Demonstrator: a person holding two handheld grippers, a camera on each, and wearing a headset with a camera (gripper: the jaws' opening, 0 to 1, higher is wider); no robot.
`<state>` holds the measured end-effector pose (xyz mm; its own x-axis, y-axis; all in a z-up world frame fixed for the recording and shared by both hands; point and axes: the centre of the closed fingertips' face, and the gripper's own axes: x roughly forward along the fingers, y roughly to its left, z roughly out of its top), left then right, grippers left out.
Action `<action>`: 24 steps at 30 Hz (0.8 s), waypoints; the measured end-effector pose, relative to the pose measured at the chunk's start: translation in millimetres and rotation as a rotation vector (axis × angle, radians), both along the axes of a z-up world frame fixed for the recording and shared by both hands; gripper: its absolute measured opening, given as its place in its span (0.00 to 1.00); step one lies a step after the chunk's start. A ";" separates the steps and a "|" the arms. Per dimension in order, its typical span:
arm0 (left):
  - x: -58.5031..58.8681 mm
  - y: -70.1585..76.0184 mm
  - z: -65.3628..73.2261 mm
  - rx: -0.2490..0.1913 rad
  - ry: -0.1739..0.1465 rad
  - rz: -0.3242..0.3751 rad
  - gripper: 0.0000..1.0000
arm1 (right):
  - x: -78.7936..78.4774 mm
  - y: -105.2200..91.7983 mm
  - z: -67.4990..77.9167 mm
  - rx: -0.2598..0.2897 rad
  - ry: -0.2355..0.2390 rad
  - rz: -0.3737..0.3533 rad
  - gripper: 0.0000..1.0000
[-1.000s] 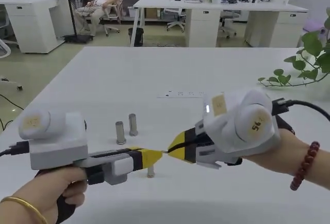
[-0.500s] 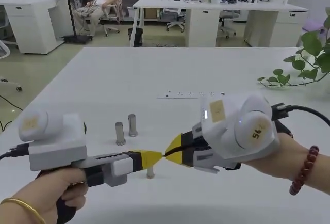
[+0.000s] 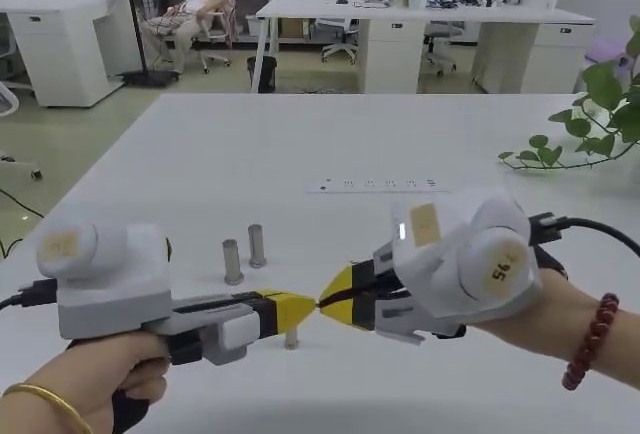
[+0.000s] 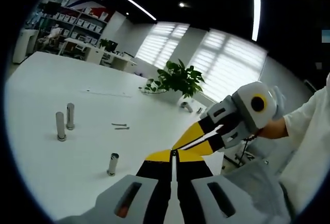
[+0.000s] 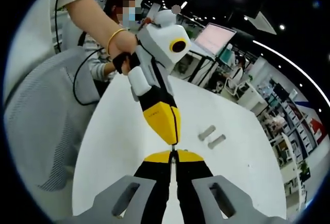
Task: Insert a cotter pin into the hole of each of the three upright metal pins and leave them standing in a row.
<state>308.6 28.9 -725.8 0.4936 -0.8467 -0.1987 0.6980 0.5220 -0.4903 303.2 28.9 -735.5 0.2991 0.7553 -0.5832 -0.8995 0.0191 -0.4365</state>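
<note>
Where left gripper [image 3: 300,306] and right gripper [image 3: 332,297] meet tip to tip, jaws pressed together, an upright pin [image 3: 291,338] stands close beneath. Anything pinched is indiscernible.

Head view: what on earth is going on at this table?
A person holds the left gripper and the right gripper tip to tip, jaws closed, close to one upright metal pin. Two more metal pins stand nearby. Cotter pins lie loose on the table. Whether anything is pinched between the tips is too small to tell.
</note>
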 end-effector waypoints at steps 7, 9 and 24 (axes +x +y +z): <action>-1.9 1.0 -0.1 0.057 -0.054 -0.026 0.00 | -2.1 -3.4 -2.4 0.062 0.135 -0.049 0.10; -3.0 1.7 -0.4 0.077 -0.075 -0.037 0.00 | -3.8 -4.9 -3.0 0.088 0.196 -0.067 0.11; -21.1 1.8 -11.9 0.189 -0.160 -0.176 0.00 | -20.8 -7.1 -15.7 0.155 0.467 -0.034 0.15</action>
<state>287.4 30.7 -737.7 0.3799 -0.8774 -0.2929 0.8464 0.4575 -0.2726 282.4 21.8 -751.3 0.0589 0.8383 -0.5421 -0.9961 0.0851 0.0233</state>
